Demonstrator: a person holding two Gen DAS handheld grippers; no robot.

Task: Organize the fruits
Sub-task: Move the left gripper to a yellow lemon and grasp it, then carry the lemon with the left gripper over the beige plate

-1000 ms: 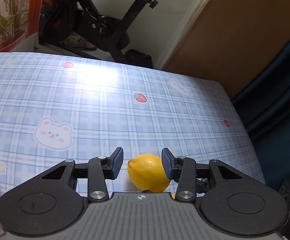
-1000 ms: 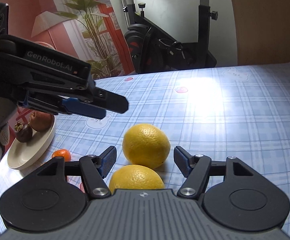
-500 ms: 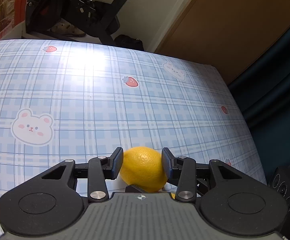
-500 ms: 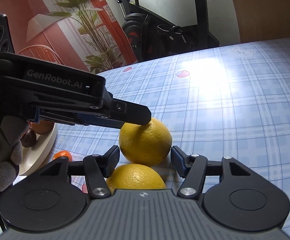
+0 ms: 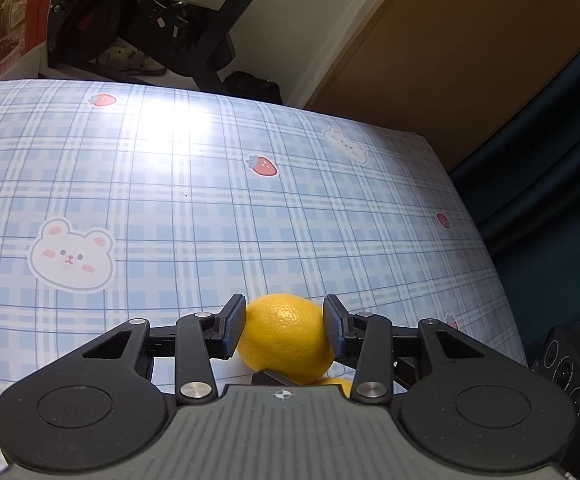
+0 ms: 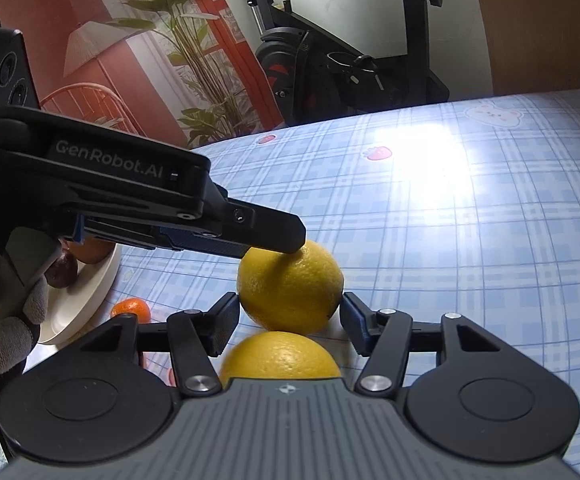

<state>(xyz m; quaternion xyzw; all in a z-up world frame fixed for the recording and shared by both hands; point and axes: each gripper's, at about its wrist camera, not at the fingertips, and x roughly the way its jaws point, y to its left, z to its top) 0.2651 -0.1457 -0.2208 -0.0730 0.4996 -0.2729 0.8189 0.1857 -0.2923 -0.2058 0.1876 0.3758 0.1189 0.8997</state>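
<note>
Gripping far lemon (image 5: 286, 338): left gripper (image 5: 284, 330) pads flank it, touching; squeeze gently. Right gripper (image 6: 288, 326), jaws just closing, straddles near lemon (image 6: 282, 356) unpinched; centre first.

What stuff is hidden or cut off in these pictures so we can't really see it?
- Near lemon, right wrist view: its lower half is behind the right gripper's body.
- Plate, right wrist view: mostly hidden by the left gripper and a gloved hand; its fruits only peek out.
- Far lemon, left wrist view: its bottom is covered by the gripper body, so whether it rests on the tablecloth is unclear.
</note>
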